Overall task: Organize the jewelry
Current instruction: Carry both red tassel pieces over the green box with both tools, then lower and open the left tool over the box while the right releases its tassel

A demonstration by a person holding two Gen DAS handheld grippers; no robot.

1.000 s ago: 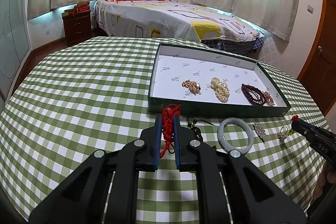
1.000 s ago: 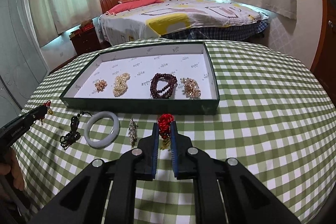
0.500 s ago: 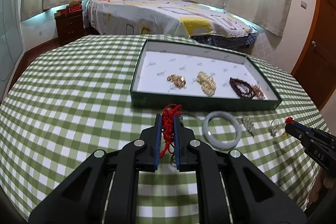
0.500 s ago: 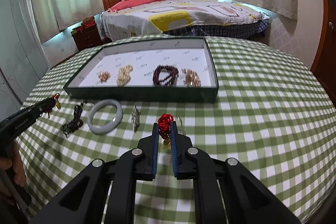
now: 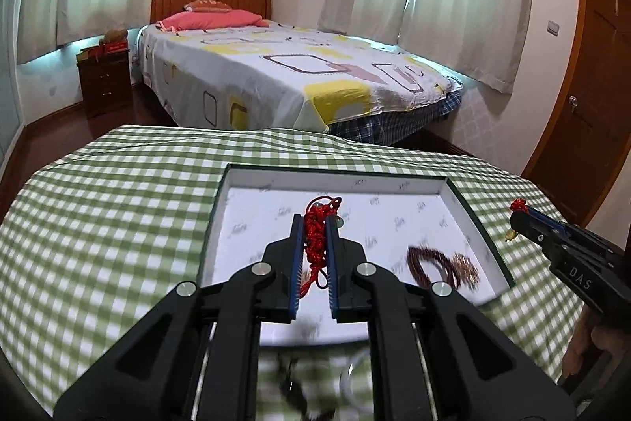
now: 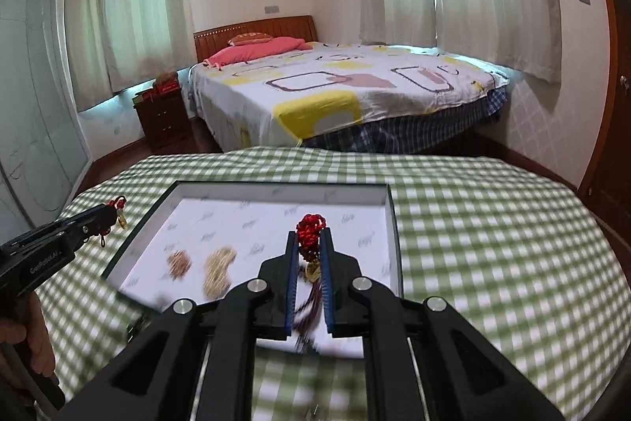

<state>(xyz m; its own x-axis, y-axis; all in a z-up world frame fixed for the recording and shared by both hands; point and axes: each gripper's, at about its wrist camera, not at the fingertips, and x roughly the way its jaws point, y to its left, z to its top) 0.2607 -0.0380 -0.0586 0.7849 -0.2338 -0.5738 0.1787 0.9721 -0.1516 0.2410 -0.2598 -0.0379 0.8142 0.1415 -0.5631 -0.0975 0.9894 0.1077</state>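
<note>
My left gripper (image 5: 314,223) is shut on a red knotted cord ornament (image 5: 317,219) and holds it above the green-rimmed tray (image 5: 445,184) with a white lining. My right gripper (image 6: 307,237) is shut on a second red knotted cord ornament (image 6: 309,229) with a gold charm and dark tassel, above the right part of the same tray (image 6: 390,219). In the tray lie a dark red bead bracelet (image 5: 428,259), a gold-brown piece (image 5: 467,269), a pale bead bunch (image 6: 219,269) and a small gold piece (image 6: 179,261). Each gripper shows in the other's view, the right one (image 5: 520,208) and the left one (image 6: 114,210).
The round table has a green checked cloth (image 5: 118,208). A pale bangle (image 5: 355,369) and a dark piece (image 5: 292,387) lie blurred on the cloth in front of the tray. A bed (image 6: 347,93), a nightstand (image 5: 104,81) and a wooden door (image 5: 587,113) stand beyond.
Both grippers have risen and moved forward with their red ornaments, from above the cloth in front of the tray to above the tray.
</note>
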